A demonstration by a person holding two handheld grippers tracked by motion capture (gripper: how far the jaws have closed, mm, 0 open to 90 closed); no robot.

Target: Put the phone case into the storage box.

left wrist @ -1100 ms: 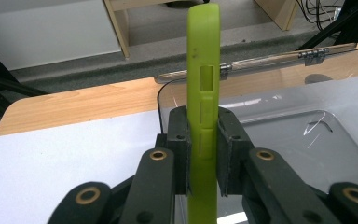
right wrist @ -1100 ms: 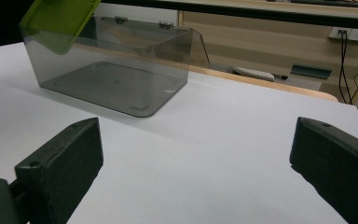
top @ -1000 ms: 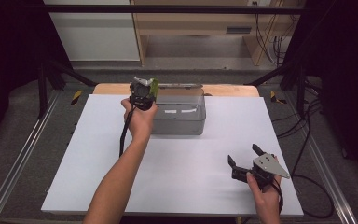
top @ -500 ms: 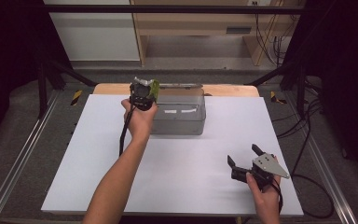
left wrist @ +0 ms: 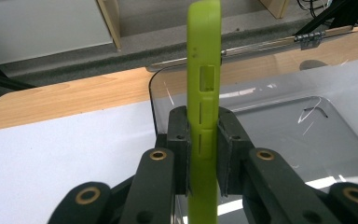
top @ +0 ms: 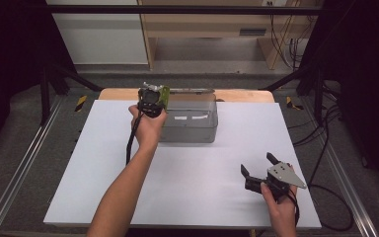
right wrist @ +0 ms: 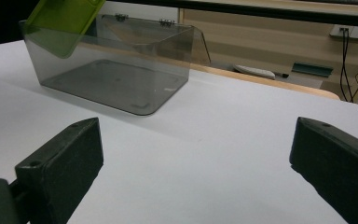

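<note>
Left tool (top: 153, 97) clamped on a lime-green phone case (left wrist: 204, 116), jaw pads pressed flat against both faces so the case stands on edge straight up between them. Held at the near left corner of a clear smoky plastic box (top: 190, 118), with the case's upper end rising just above the box's rim. Behind and to the right of the case in the left gripper view: the box's transparent wall and open interior, a hinged strip along the far edge. Beyond that tool, a band of bare wood at the far side of the white tabletop (top: 103, 163).

Right tool (top: 260, 168) released, jaws spread wide with nothing between them, low over the tabletop's near right part and well apart from the box. Straight ahead of it and to its left in the right gripper view, the box (right wrist: 116, 60), with the green case (right wrist: 60, 23) tilted at its upper left corner.
</note>
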